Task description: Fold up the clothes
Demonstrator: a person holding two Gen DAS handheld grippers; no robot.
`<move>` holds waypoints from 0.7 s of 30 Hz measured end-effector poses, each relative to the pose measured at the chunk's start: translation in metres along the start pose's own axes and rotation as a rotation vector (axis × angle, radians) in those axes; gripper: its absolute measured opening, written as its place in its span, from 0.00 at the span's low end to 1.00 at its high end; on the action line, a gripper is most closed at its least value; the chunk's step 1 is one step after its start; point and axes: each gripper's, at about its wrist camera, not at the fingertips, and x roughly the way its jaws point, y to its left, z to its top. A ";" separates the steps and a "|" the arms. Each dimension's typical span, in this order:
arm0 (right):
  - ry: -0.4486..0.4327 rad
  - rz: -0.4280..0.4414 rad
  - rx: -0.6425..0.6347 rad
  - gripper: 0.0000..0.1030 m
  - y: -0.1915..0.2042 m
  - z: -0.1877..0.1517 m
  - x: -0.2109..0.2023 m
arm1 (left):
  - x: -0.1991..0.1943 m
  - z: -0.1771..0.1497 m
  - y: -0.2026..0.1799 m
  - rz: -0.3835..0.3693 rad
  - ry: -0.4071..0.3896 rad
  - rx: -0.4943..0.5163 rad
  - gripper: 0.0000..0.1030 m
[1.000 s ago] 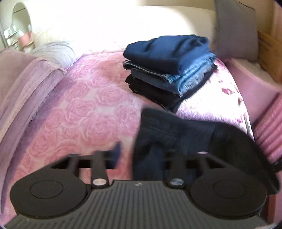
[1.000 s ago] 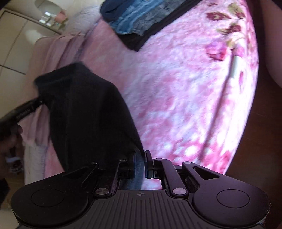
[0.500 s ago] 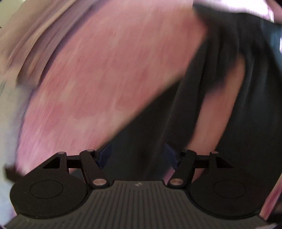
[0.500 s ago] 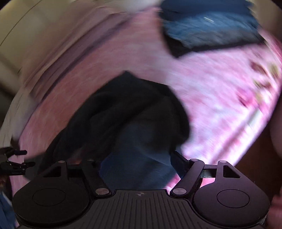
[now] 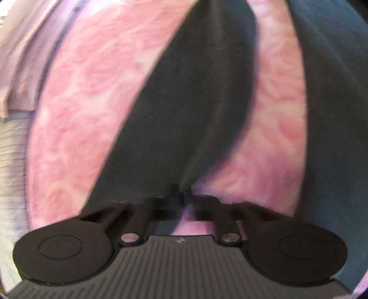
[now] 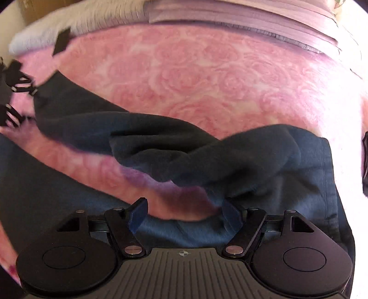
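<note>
Dark navy trousers [image 6: 184,149] lie spread on the pink rose-patterned bedspread [image 6: 195,69]. In the left wrist view one trouser leg [image 5: 195,92] runs away from my left gripper [image 5: 184,197], which is shut on the leg's near end. A second leg [image 5: 333,115] lies along the right. My right gripper [image 6: 184,214] is open and empty, low over the rumpled waist part of the trousers, with cloth under and beside its blue fingertips [image 6: 138,214]. The left gripper [image 6: 16,92] shows at the far left of the right wrist view, at the end of the leg.
A folded lilac blanket [image 6: 241,18] lies along the far side of the bed. A white ribbed cloth [image 5: 11,149] sits at the bed's edge on the left.
Both grippers have swung down toward the bed. The right gripper has opened and let go of the trousers. The left gripper has closed on a leg end. The stack of folded clothes has left view.
</note>
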 end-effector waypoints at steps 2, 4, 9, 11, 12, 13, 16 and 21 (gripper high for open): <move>0.020 -0.019 0.005 0.73 0.006 0.006 0.009 | -0.034 -0.013 0.018 -0.041 -0.038 -0.115 0.02; 0.029 -0.012 0.035 0.73 0.011 0.008 0.008 | -0.075 -0.029 0.033 -0.087 -0.064 -0.217 0.02; 0.027 0.061 0.096 0.73 0.023 0.018 -0.004 | -0.149 -0.071 0.083 -0.293 -0.032 -0.424 0.03; 0.026 0.104 0.117 0.73 0.026 0.026 0.001 | -0.160 -0.088 0.103 -0.293 -0.012 -0.496 0.05; 0.026 0.126 0.127 0.73 0.028 0.030 0.003 | -0.155 -0.094 0.110 -0.247 0.003 -0.525 0.06; 0.026 0.148 0.137 0.73 0.030 0.035 0.005 | -0.143 -0.098 0.119 -0.184 0.035 -0.560 0.06; 0.025 0.213 0.168 0.73 0.035 0.047 0.012 | -0.111 -0.106 0.129 -0.055 0.135 -0.613 0.20; -0.007 0.121 -0.100 0.73 0.063 0.063 0.015 | -0.104 -0.091 0.085 -0.035 0.087 -0.480 0.45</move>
